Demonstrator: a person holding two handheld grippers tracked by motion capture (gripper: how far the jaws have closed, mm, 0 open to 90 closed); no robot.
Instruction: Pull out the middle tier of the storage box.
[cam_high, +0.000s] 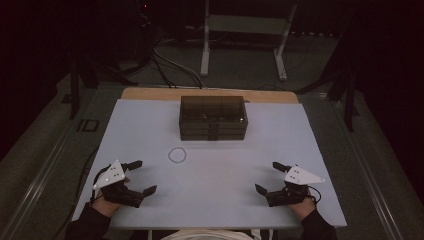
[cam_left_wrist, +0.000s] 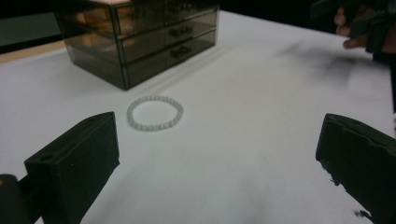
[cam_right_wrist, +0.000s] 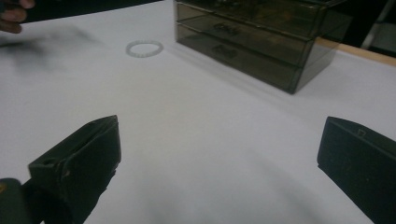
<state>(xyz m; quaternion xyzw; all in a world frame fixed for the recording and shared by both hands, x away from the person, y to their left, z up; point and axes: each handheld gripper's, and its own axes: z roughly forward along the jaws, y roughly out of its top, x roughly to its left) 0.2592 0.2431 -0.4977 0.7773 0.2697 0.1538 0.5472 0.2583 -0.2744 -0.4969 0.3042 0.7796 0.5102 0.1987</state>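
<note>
Lying flat on the white table top (cam_high: 215, 175), a pale beaded bracelet (cam_high: 177, 155) sits a bit left of centre, untouched. In the left gripper view the bracelet (cam_left_wrist: 155, 113) is just ahead, at about 11 o'clock from the gap between the jaws. In the right gripper view the bracelet (cam_right_wrist: 144, 48) is far off at 11 o'clock.

Drawer box (cam_high: 213, 117), smoky see-through plastic, stands at 1 o'clock from the bracelet, near but not touching, close to the table's far edge; three closed drawers show in the left gripper view (cam_left_wrist: 140, 39).

Left gripper (cam_high: 142, 176) rests at 7 o'clock from the bracelet, jaws wide apart, nothing between them. Right gripper (cam_high: 270, 176) sits at 4 o'clock, well apart from the bracelet, jaws also spread, empty.

Bare wood strip (cam_high: 210, 93) shows past the white cover's far edge. Room dark; grey floor, cables (cam_high: 170, 65) and a white metal frame (cam_high: 245, 35) beyond the table.
</note>
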